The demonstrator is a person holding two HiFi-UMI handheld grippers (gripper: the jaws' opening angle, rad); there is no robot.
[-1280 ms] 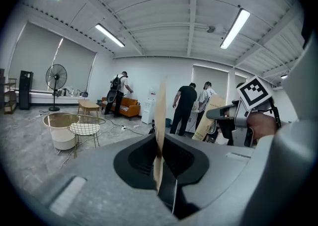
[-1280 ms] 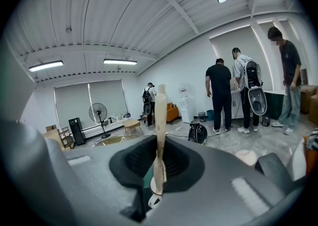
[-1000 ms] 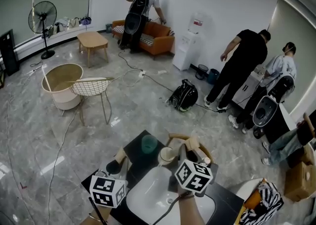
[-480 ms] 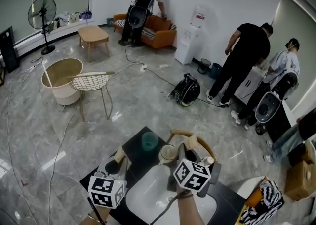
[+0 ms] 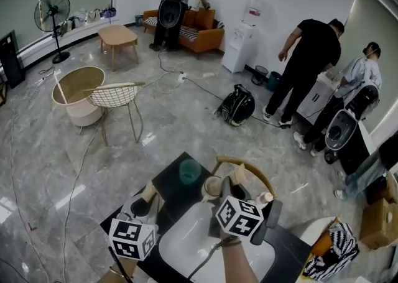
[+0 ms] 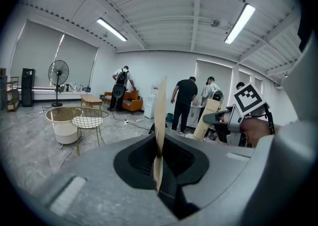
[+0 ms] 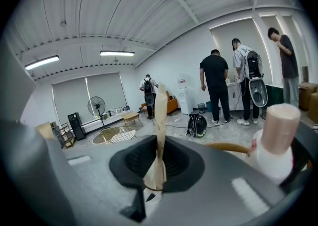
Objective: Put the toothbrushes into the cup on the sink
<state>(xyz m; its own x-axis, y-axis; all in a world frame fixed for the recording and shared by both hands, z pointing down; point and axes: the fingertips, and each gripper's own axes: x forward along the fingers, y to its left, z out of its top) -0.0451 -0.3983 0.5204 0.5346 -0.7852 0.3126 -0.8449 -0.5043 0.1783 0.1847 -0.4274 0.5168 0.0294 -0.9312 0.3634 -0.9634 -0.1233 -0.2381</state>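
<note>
**Head view:** A person works over a white sink (image 5: 186,244) set in a dark desk (image 5: 168,182), with a gripper in each hand. The left gripper (image 5: 146,204) hangs over the desk to the left of the basin, and the left toothbrush (image 5: 150,193) rises from it. The right gripper (image 5: 229,190) sits just beside the cream cup (image 5: 211,186) at the sink's far edge and carries the right toothbrush (image 5: 240,177). A green cup (image 5: 189,171) stands a little further left, and a white bottle (image 5: 264,199) stands to the right.

**Left gripper view:** The jaws are drawn in to a narrow gap and pinch the left toothbrush (image 6: 159,135) partway up its thin tan handle. The brush stands nearly upright, well apart from either cup.

**Right gripper view:** These jaws too are nearly together, clamped on the right toothbrush (image 7: 160,140). Its broader lower end hangs just above a pale round rim, most likely that of the cream cup. The capped bottle looms close on the right.

**Handling:** The brushes look light, stiff and smooth, apparently wooden. So slim a handle could swivel or slip between the pads, so a hold at mid-handle with the brush kept upright seems best. The cup looks light enough to tip if it is nudged.
</note>
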